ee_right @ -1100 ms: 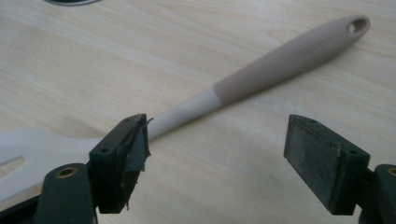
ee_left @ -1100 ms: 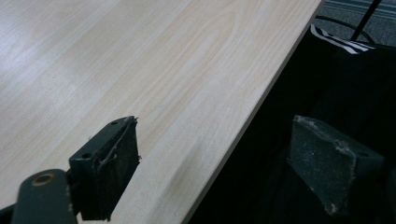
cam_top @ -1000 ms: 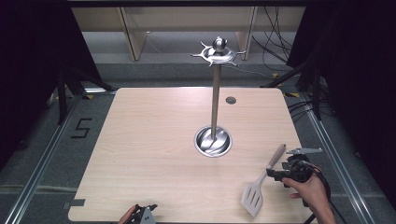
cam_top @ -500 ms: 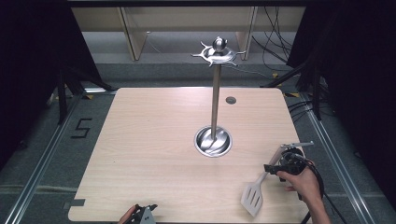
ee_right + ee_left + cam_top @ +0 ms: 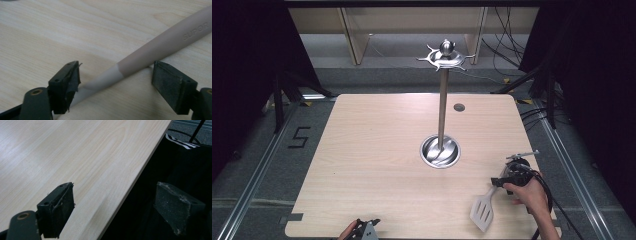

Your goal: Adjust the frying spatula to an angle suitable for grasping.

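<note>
Near table's (image 5: 377, 165) front-right edge, right claw (image 5: 116, 75) wide astride spatula (image 5: 482, 212) handle w/o pinching; left claw (image 5: 115, 207) wide, empty.

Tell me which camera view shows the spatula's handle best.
The right gripper view: the spatula's handle runs close-up between the open right gripper, lettering legible. The high view shows the slotted head and the whole spatula small, with the handle mostly hidden under the gripper.

Grey floor (image 5: 257, 165), black drapes (image 5: 242, 75), perhaps pale shelving (image 5: 412, 25) behind.
</note>
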The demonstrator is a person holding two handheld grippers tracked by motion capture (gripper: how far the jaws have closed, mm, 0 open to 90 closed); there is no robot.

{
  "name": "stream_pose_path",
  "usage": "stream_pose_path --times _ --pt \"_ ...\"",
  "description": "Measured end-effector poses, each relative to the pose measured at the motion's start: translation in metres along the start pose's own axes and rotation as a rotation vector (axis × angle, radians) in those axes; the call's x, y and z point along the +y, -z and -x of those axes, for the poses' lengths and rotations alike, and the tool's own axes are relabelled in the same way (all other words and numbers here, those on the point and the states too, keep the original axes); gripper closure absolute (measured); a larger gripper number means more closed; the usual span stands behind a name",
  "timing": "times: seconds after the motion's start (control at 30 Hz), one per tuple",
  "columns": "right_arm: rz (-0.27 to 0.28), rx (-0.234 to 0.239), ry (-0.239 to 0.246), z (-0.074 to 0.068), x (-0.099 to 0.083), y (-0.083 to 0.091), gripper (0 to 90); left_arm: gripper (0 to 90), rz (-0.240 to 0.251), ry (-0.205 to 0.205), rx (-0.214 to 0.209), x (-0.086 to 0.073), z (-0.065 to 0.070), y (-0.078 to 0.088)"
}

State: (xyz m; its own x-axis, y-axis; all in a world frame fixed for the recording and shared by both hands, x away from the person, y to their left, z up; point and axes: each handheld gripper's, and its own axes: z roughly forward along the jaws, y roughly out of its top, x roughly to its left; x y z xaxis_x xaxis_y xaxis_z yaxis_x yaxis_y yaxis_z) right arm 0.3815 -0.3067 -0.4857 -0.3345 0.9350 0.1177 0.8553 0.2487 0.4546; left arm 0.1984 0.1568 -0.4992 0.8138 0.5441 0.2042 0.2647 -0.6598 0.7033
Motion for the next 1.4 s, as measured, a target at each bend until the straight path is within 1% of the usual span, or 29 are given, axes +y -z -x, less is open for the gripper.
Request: stream_pose_path --times 0.07,0.1,0.17,0.2,0.23,0.27,0.3,0.37,0.43,0.47,0.5,0.57,0.7,0.77,0.8,0.83,0.87,0.93,0.97,1.03,1.07,1.1,1.13,1.2,1.27,1.3,1.33,1.37,1.4 --pt "-0.002 -0.011 -0.002 -0.001 0.000 0.000 23.7 15.4 -0.001 0.003 -0.004 0.000 0.000 0.000" --pt "-0.011 -0.010 -0.032 -0.005 0.000 0.000 23.7 15.4 -0.001 0.006 -0.008 0.000 0.000 -0.001" --pt "-0.012 -0.019 -0.010 -0.003 0.001 0.000 24.7 15.5 0.010 0.022 -0.008 0.000 0.002 -0.002" --pt "-0.010 -0.017 -0.029 -0.001 0.001 -0.001 25.7 15.4 0.000 0.005 -0.005 0.000 0.001 0.000" --pt "-0.002 -0.021 -0.020 0.000 0.001 -0.001 26.0 15.4 0.001 -0.002 -0.002 0.000 0.000 0.000" --pt "-0.006 -0.021 -0.029 -0.001 0.001 -0.001 25.5 15.4 0.013 0.018 -0.010 0.000 0.001 -0.001" --pt "-0.011 -0.022 -0.002 0.000 0.001 -0.002 25.0 15.4 0.013 0.018 -0.010 0.000 0.001 -0.001" --pt "-0.013 -0.035 -0.012 -0.003 0.004 -0.004 24.7 15.5 0.001 0.007 -0.011 0.000 0.001 -0.001" --pt "-0.019 -0.034 -0.016 -0.004 0.007 -0.005 24.7 15.4 0.014 0.019 -0.012 0.000 0.002 -0.001" --pt "-0.030 -0.045 -0.019 -0.008 0.013 -0.008 26.8 15.4 -0.006 -0.003 -0.013 0.000 0.001 -0.001" --pt "-0.030 -0.045 -0.019 -0.008 0.013 -0.008 26.8 15.4 -0.006 -0.003 -0.013 0.000 0.001 -0.001" --pt "-0.075 -0.064 0.027 -0.012 0.022 -0.011 30.9 15.4 0.006 0.011 -0.006 0.000 0.001 -0.001" --pt "-0.100 -0.053 0.049 -0.013 0.030 -0.012 35.4 15.5 0.015 0.023 -0.019 0.000 0.002 -0.001" --pt "-0.122 -0.055 0.065 -0.015 0.037 -0.015 40.5 15.4 0.012 0.011 -0.007 0.000 0.001 -0.001" --pt "-0.122 -0.055 0.065 -0.015 0.037 -0.015 40.5 15.4 -0.011 -0.015 -0.002 0.000 0.000 0.000" --pt "-0.128 -0.051 0.060 -0.017 0.039 -0.015 42.6 15.4 -0.010 -0.009 -0.015 0.000 0.000 0.000" --pt "-0.143 -0.044 0.069 -0.019 0.043 -0.016 45.6 15.5 0.009 0.019 -0.015 0.000 0.002 -0.002" --pt "-0.160 -0.039 0.089 -0.020 0.048 -0.018 47.8 15.4 -0.001 0.004 -0.005 0.000 0.001 -0.001" --pt "-0.168 -0.038 0.101 -0.021 0.050 -0.019 48.7 15.4 0.016 0.016 -0.009 0.000 0.002 -0.001" --pt "-0.175 -0.044 0.106 -0.023 0.052 -0.020 49.6 15.4 0.011 0.022 -0.022 0.000 0.002 -0.002" --pt "-0.202 -0.056 0.112 -0.027 0.056 -0.022 51.2 15.4 0.011 0.022 -0.022 0.000 0.002 -0.002" --pt "-0.202 -0.056 0.112 -0.027 0.056 -0.022 51.2 15.5 0.011 0.022 -0.022 0.000 0.002 -0.002" --pt "-0.238 -0.066 0.133 -0.031 0.060 -0.023 52.8 15.5 0.011 0.020 -0.024 0.000 0.002 -0.002" --pt "-0.238 -0.054 0.135 -0.033 0.063 -0.025 55.5 15.4 -0.004 -0.005 -0.007 0.000 0.001 0.000" --pt "-0.250 -0.035 0.144 -0.036 0.065 -0.025 57.5 15.4 -0.002 -0.001 -0.008 0.000 0.001 0.000" --pt "-0.244 -0.059 0.151 -0.038 0.065 -0.026 58.2 15.4 -0.003 -0.002 -0.008 0.000 0.001 0.000" --pt "-0.256 -0.020 0.162 -0.037 0.066 -0.026 58.9 15.5 -0.010 -0.010 -0.009 0.000 0.000 0.000" --pt "-0.253 -0.055 0.170 -0.039 0.067 -0.027 59.5 15.4 -0.010 -0.010 -0.009 0.000 0.000 0.000" --pt "-0.257 -0.014 0.179 -0.039 0.068 -0.027 60.2 15.4 0.001 0.004 -0.018 0.000 0.002 0.000"
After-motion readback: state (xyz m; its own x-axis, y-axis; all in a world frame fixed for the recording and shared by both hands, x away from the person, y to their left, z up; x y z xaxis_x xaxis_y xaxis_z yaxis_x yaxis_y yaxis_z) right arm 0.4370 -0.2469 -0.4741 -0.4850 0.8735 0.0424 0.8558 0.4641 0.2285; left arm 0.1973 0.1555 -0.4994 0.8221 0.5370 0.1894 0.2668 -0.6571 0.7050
